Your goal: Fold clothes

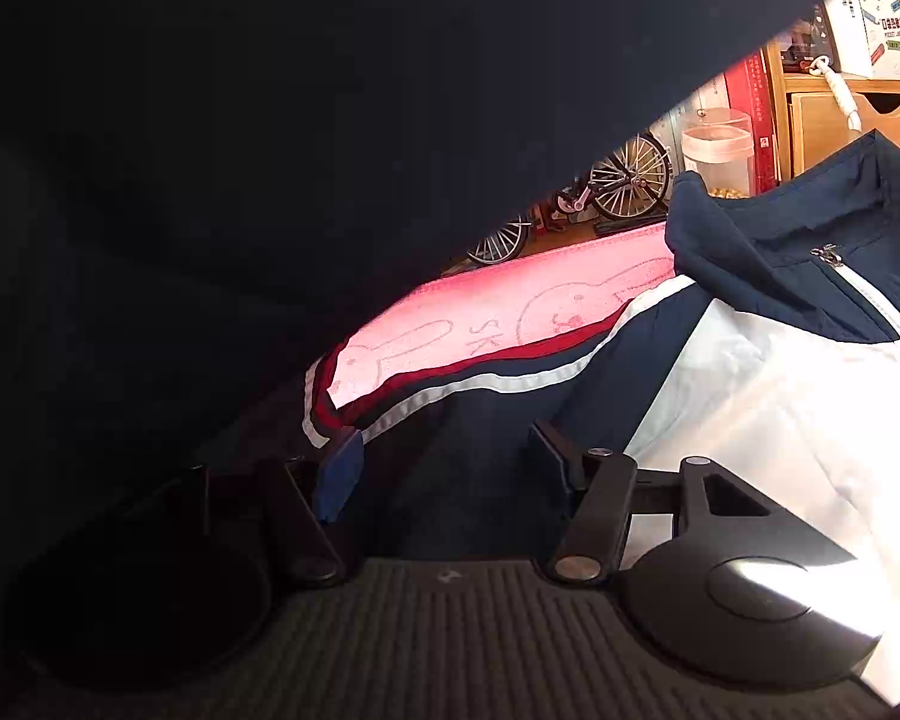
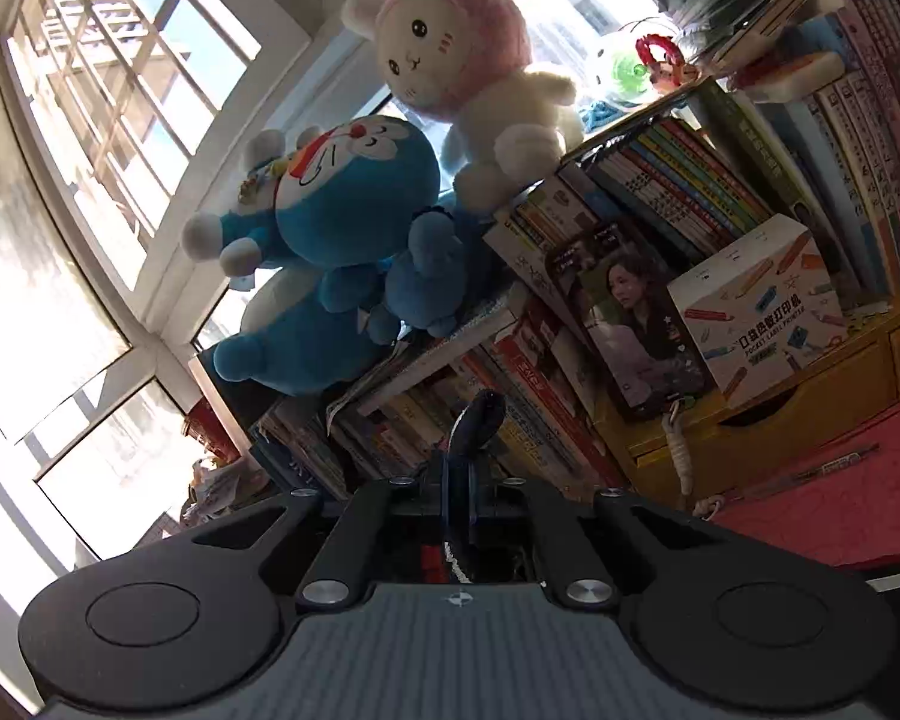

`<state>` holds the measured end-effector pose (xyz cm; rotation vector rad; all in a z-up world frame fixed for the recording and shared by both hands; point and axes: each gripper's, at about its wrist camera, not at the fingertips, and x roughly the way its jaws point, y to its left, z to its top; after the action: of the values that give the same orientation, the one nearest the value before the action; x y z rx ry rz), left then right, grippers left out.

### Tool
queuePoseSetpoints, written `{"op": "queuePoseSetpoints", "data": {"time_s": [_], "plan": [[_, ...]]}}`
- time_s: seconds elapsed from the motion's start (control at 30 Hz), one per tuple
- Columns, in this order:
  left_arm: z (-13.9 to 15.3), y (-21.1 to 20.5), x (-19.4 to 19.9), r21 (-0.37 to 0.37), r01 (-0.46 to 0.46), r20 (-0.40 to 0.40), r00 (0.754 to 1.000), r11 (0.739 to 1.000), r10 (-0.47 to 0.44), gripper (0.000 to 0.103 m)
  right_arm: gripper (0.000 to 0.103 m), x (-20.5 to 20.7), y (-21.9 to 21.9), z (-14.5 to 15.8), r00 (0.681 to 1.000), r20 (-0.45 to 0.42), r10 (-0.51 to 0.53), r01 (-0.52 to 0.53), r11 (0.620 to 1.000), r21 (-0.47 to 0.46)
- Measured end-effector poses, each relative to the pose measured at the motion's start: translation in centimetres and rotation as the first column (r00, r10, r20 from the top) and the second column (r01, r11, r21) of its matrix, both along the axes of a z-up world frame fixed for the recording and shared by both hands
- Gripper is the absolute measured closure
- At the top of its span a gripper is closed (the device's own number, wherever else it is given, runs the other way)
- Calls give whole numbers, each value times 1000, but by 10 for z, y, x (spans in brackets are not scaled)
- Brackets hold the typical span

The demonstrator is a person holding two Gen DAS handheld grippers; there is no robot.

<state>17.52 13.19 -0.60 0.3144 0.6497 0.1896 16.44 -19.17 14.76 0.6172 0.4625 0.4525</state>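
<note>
Right gripper — fingers pressed together on a thin fold of navy fabric with a white edge, which pokes up past the fingertips. Its camera looks at books, plush toys and a window, not at the work surface, so this gripper is judged lifted and tilted upward, carrying its piece of cloth high.

Left gripper — fingers spread apart, nothing between them. It sits low, directly over the jacket, with navy fabric right under and between the fingertips.

Key relation: the jacket lies straight ahead of the left gripper and extends to its right. The striped sleeve runs as a long axis from lower left up toward the collar at upper right. A dark sheet of cloth hangs over the upper left of the left view, likely the part the right gripper lifts, though the link is not visible. The left gripper is judged the nearer tool to the flat portion.

Jacket appearance: navy with white body panel, red-and-white sleeve stripes, zip at collar. It rests partly on a pink towel with rabbit outlines.
</note>
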Motion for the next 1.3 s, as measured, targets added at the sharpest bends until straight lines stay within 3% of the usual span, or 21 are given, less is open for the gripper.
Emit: {"op": "queuePoseSetpoints", "data": {"time_s": [0.2, 0.33, 0.43, 0.53, 0.67, 0.77, 0.83, 0.97, 1.13, 1.2, 1.3], "plan": [[-9, -19, -8, 199, 43, 17, 999, 979, -48, 36, 95, -27, -32, -59, 992, -114, -61, 54, 996, -64], [-17, -36, -13, 330, 67, 19, 997, 941, -78, 37, 95, -34, -44, -99, 977, -192, -98, 79, 992, -103], [-16, -43, -16, 360, 81, 4, 996, 930, -88, 37, 95, -34, -43, -121, 967, -234, -103, 73, 988, -134], [-7, -49, -28, 326, 164, -43, 986, 931, -158, 31, 95, -32, -41, -141, 959, -264, -105, 69, 988, -142], [12, -48, -62, 199, 294, -102, 955, 935, -278, 14, 95, -29, -33, -155, 956, -272, -110, 66, 984, -167], [18, -40, -103, 77, 337, -109, 938, 938, -328, 11, 95, -30, -28, -161, 958, -264, -110, 56, 977, -205], [16, -34, -125, 42, 334, -102, 939, 942, -328, 11, 95, -32, -27, -163, 960, -257, -116, 54, 971, -234], [8, -11, -156, 39, 229, -67, 972, 973, -226, 7, 94, -34, -30, -169, 956, -264, -124, 57, 967, -246], [8, 44, -157, -107, 63, -87, 994, 992, -73, 2, 93, -37, -34, -176, 953, -275, -129, 59, 966, -251], [10, 78, -155, -218, -21, -115, 993, 976, -5, 2, 92, -38, -34, -178, 952, -279, -130, 58, 966, -253], [7, 113, -173, -354, -96, -147, 988, 930, 47, 2, 91, -39, -35, -182, 950, -283, -128, 56, 967, -248]]}}
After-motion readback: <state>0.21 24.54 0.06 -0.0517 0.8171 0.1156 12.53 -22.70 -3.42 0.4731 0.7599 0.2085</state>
